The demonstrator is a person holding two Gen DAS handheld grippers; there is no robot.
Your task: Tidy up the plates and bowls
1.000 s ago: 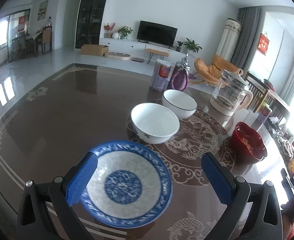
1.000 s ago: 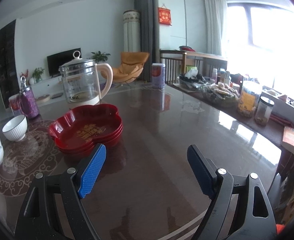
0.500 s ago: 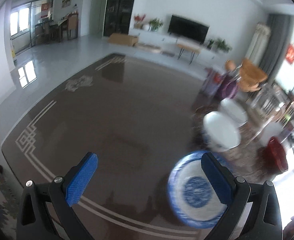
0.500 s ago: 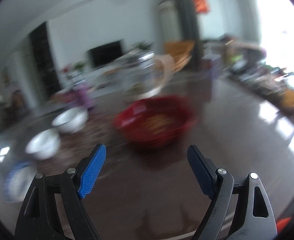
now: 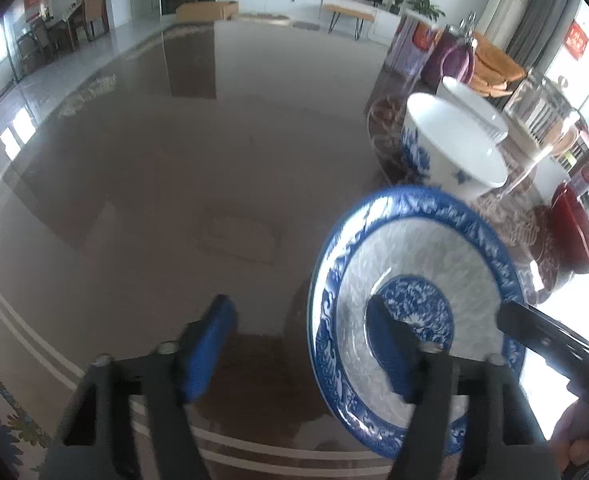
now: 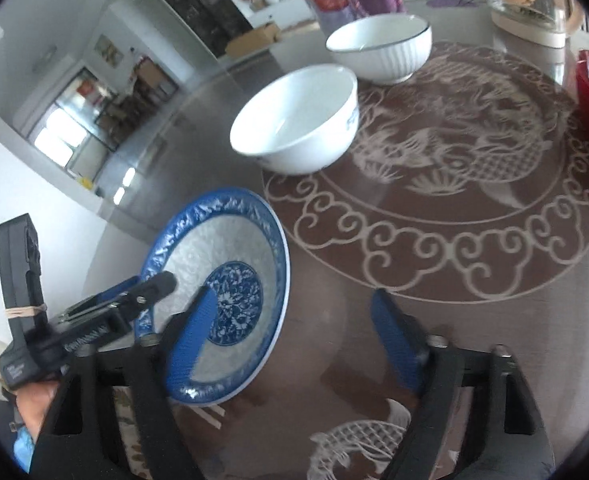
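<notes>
I see a round, shallow blue-and-white porcelain plate [image 5: 414, 256] lying flat on the dark brown glossy table [image 5: 182, 184], near the table's front edge. The plate has a broad cobalt rim band with a white scroll pattern, a pale embossed well, and a round blue floral medallion at its centre.

The left gripper [image 5: 302, 344] points steeply down at the plate's left edge. One blue pad [image 5: 386, 354] hangs over the plate's well; the other pad sits outside the rim, over bare table. Its jaws have just been closing and stand about half spread, astride the plate's left rim. I cannot tell whether either pad touches the porcelain.

The right gripper [image 6: 294, 336] is at the plate's right side. Its left pad [image 6: 192, 332] hangs over the medallion; its right pad is outside the rim, over bare table. Its jaws have also just been closing and stand about half spread, with the plate's right rim between them.

Beyond the plate stands a deep white porcelain bowl with small blue motifs [image 6: 294, 120], upright, near the plate but apart from it. Behind it stands a white ribbed bowl with a dark rim line [image 6: 380, 48], just beside the first. A red lobed dish [image 5: 572, 232] sits farther right.
</notes>
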